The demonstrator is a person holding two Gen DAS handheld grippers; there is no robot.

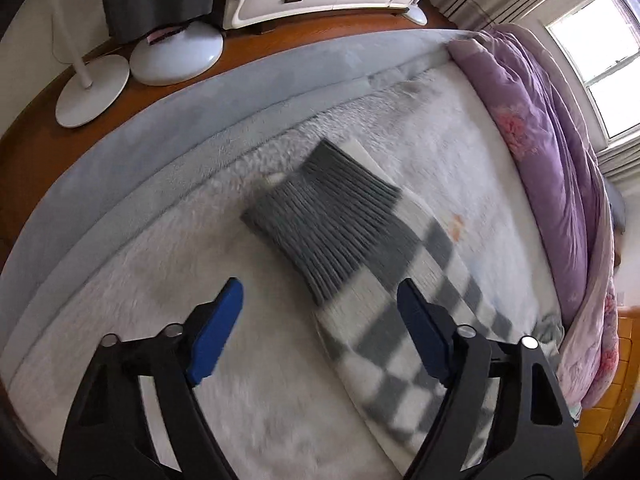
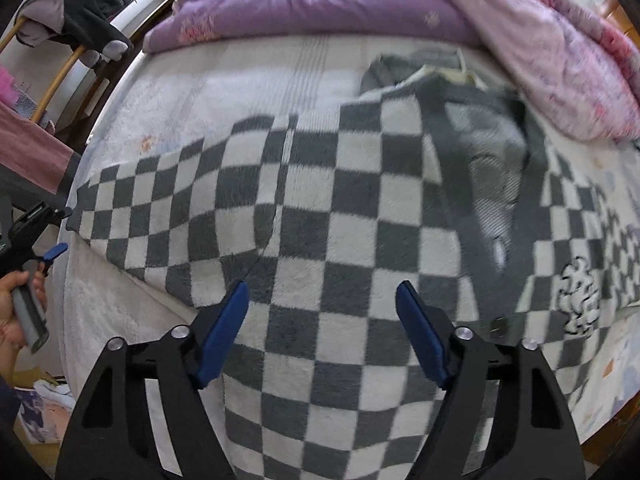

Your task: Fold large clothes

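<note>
A purple quilt point(image 1: 548, 128) lies along the white furry bedspread point(image 1: 440, 128); two white fan bases point(image 1: 93, 90) stand on the floor.

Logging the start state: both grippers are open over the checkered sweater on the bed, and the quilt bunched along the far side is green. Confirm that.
One detail is wrong: the quilt is purple, as the right wrist view shows. The rest stands: the left gripper and right gripper are open over the checkered sweater on the bed.

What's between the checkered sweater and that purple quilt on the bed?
In the right wrist view, only a bare strip of the white fluffy bed cover separates the checkered sweater from the purple quilt.
</note>
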